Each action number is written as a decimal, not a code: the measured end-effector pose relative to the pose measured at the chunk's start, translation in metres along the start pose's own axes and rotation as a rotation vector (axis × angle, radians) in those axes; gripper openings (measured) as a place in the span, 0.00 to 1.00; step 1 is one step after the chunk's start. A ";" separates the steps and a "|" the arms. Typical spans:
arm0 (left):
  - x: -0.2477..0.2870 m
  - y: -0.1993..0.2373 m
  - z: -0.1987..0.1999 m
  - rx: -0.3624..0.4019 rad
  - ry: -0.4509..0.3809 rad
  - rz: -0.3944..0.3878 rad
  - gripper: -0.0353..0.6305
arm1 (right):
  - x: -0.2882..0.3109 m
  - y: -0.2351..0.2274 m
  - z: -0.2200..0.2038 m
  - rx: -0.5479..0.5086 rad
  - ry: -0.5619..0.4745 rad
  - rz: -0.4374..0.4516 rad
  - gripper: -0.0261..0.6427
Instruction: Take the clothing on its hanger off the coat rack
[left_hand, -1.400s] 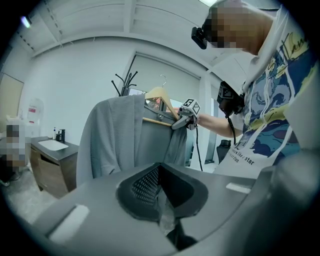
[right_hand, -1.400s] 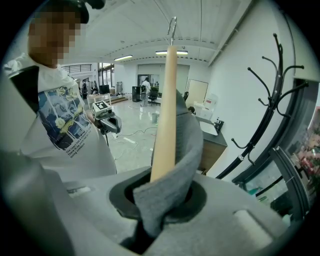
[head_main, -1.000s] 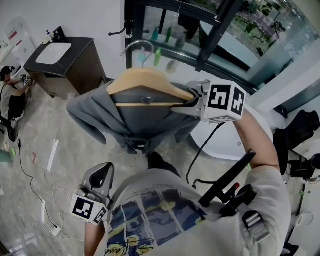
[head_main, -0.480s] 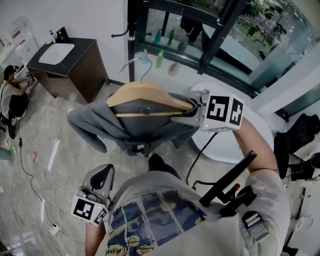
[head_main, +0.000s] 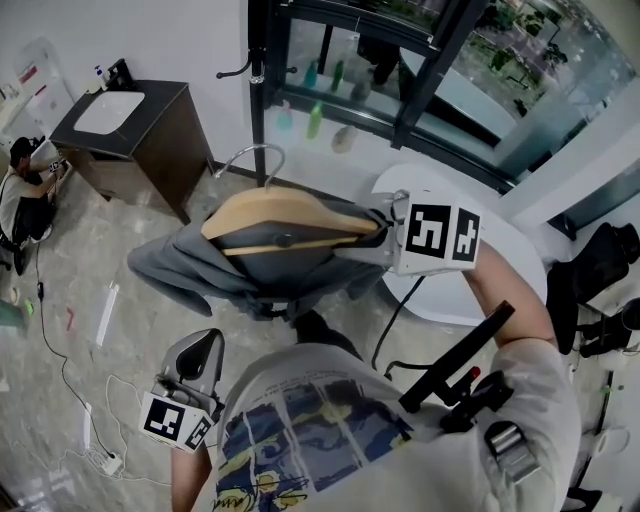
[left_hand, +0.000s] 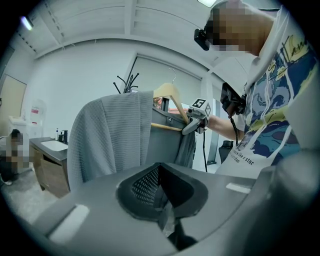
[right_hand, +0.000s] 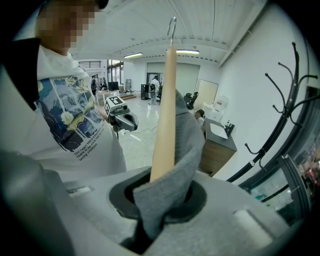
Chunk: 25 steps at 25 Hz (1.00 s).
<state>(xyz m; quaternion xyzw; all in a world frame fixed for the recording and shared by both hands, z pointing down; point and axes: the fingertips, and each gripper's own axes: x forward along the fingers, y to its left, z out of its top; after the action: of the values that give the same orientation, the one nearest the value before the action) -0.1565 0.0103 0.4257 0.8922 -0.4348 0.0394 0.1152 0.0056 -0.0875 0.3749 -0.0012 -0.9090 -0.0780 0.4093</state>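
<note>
A grey garment (head_main: 215, 265) hangs on a wooden hanger (head_main: 285, 212) whose metal hook (head_main: 250, 155) is free in the air, apart from the black coat rack (head_main: 258, 60). My right gripper (head_main: 368, 236) is shut on the hanger's right end, with grey cloth pinched in. In the right gripper view the hanger (right_hand: 165, 115) and a fold of the garment (right_hand: 172, 185) rise out of the jaws, and the coat rack (right_hand: 287, 125) stands at the right. My left gripper (head_main: 192, 375) hangs low by the person's side, shut and holding nothing. From it the garment (left_hand: 115, 137) shows ahead.
A dark cabinet with a white sink (head_main: 130, 125) stands left of the rack. A white round table (head_main: 455, 295) is under my right arm. A power strip (head_main: 100, 460) and cables lie on the floor. A person (head_main: 22, 190) sits at the far left. Bottles (head_main: 315, 118) line the window ledge.
The hanger with the garment has moved away from the rack towards the person, and it now tilts slightly. My right gripper moved with it. The left gripper has stayed put.
</note>
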 end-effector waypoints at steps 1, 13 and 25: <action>0.000 -0.001 0.000 0.000 0.001 -0.002 0.06 | 0.000 0.002 0.000 -0.002 0.000 0.001 0.10; 0.002 0.001 0.001 -0.004 0.008 -0.010 0.06 | 0.002 0.006 0.003 -0.012 0.006 0.006 0.10; 0.012 0.010 -0.001 -0.021 0.014 0.001 0.06 | 0.010 -0.012 -0.001 -0.017 0.011 0.011 0.10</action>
<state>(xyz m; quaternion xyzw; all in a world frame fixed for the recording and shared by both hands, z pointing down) -0.1570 -0.0049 0.4307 0.8904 -0.4351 0.0410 0.1274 -0.0010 -0.1003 0.3809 -0.0091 -0.9060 -0.0833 0.4148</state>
